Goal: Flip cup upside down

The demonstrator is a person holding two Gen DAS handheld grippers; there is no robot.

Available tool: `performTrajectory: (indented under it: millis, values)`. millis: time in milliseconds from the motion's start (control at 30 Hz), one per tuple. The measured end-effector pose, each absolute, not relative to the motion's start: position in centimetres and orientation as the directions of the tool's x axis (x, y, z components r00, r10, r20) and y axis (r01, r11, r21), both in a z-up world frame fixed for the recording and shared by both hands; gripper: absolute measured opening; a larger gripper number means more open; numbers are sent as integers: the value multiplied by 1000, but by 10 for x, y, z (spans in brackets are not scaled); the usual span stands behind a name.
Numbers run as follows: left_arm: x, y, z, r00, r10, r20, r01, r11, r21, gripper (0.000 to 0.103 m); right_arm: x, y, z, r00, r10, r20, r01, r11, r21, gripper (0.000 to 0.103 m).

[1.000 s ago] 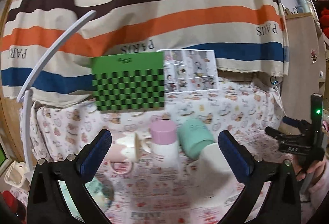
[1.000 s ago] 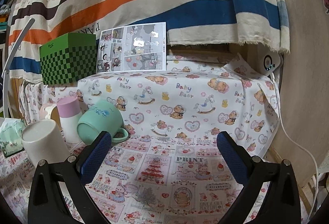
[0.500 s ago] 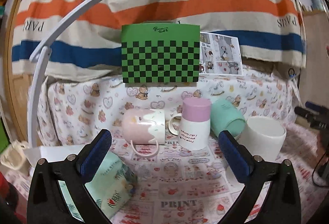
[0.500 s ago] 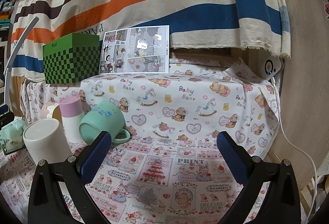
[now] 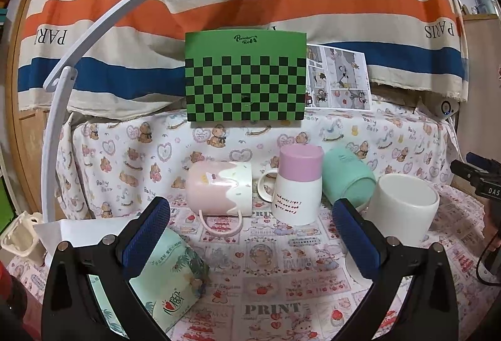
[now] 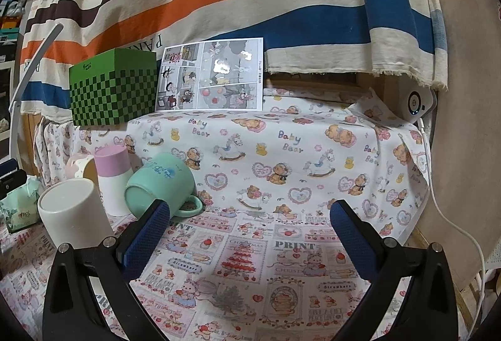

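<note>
Swinging left and nearer over the last second, the left gripper (image 5: 250,225) now frames the pink mug (image 5: 219,192) lying on its side on the counter (image 5: 281,272), jaws wide and empty like the right gripper (image 6: 249,225), so no flip has begun.

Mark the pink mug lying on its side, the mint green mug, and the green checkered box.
pink mug (image 5: 219,189): left wrist view, on its side wall.
mint green mug (image 6: 159,181): right wrist view, on its body.
green checkered box (image 5: 245,84): left wrist view, on its front face.
</note>
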State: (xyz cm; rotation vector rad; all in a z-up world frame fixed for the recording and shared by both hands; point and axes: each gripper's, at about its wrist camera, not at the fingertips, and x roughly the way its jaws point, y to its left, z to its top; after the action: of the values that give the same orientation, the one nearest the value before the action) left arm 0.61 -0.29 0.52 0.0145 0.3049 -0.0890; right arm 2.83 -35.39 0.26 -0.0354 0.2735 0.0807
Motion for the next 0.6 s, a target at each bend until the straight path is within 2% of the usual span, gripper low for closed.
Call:
performTrajectory:
  millis: [600]
  values:
    - [9, 1, 4, 950, -57, -306, 60, 998, -2, 103, 28, -357, 3, 962, 51, -268, -58, 998, -18, 103]
